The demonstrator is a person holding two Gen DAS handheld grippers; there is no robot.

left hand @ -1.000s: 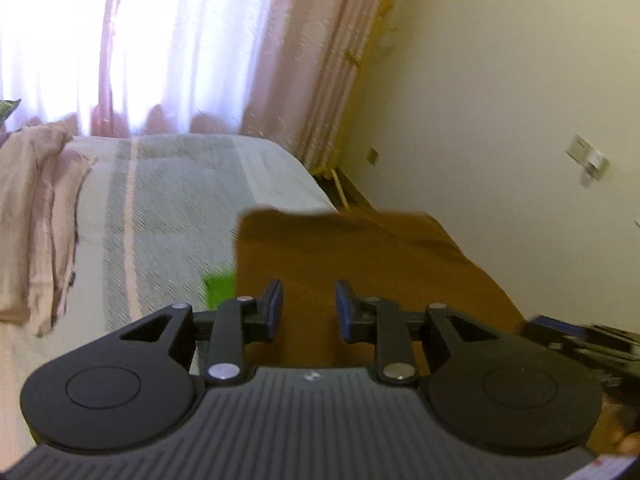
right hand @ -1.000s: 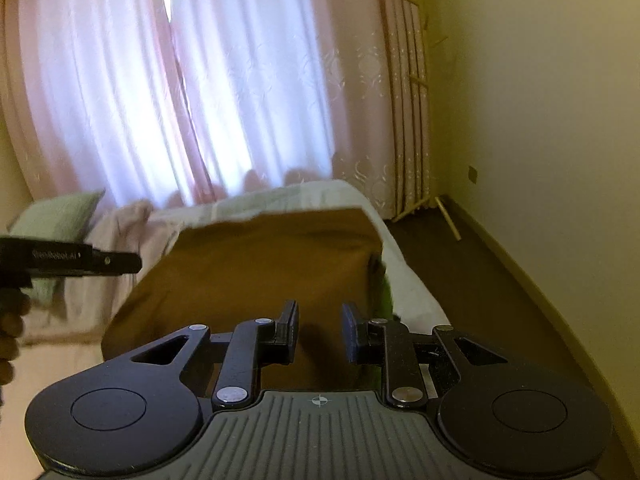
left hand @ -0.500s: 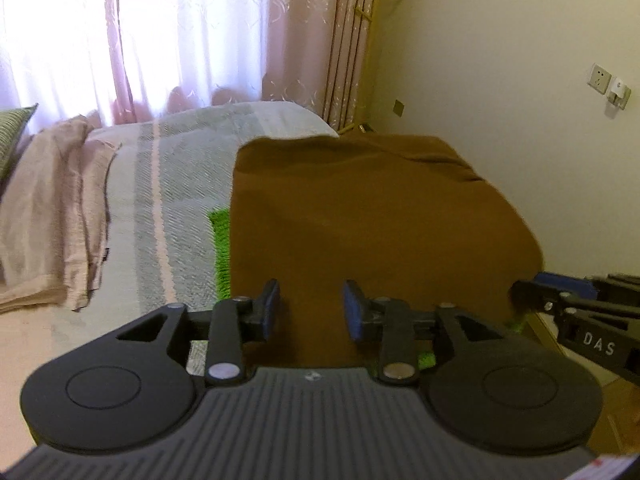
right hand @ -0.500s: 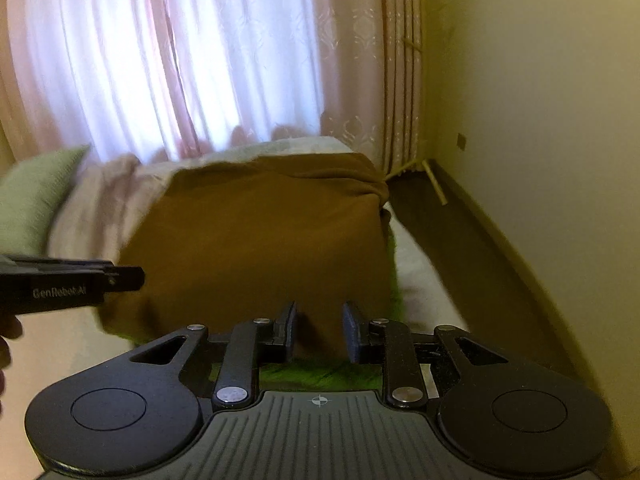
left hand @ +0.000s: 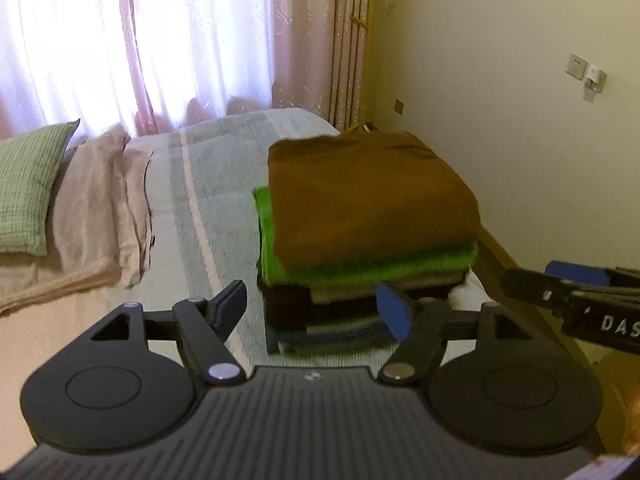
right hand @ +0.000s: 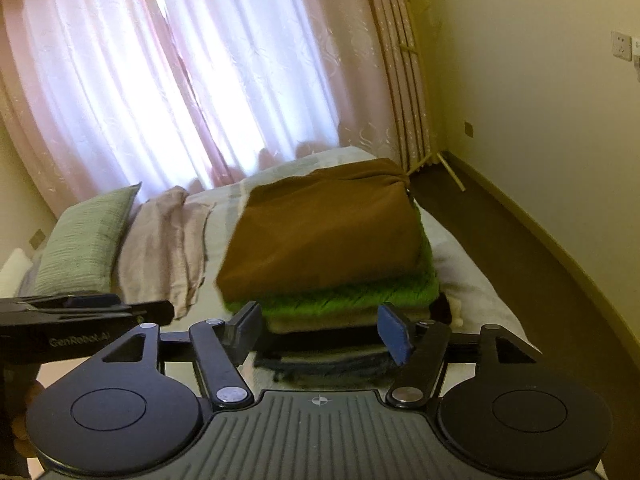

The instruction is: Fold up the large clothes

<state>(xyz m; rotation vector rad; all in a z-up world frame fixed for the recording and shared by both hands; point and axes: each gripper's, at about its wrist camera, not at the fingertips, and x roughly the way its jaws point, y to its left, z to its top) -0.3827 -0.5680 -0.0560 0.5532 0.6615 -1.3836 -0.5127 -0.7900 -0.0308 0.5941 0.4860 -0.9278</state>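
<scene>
A folded brown garment [left hand: 368,196] [right hand: 324,232] lies on top of a stack of folded clothes near the bed's corner. Under it are a bright green piece [left hand: 360,268] [right hand: 352,298], a beige one and dark ones. My left gripper [left hand: 312,312] is open, just short of the stack's near side, holding nothing. My right gripper [right hand: 320,332] is open too, its fingers spread in front of the stack's lower layers. In the left wrist view the right gripper [left hand: 576,292] shows at the right edge. The left gripper [right hand: 84,312] shows at the left edge of the right wrist view.
The stack rests on a striped grey bedspread [left hand: 208,184]. A pink blanket [left hand: 100,208] and a green pillow [left hand: 28,184] lie further left. Pink curtains [right hand: 200,80] cover the window behind. A cream wall [left hand: 520,120] and dark floor [right hand: 520,248] border the bed on the right.
Both grippers went from shut on the brown garment to open and drew back. The brown garment came down and now lies flat on the stack.
</scene>
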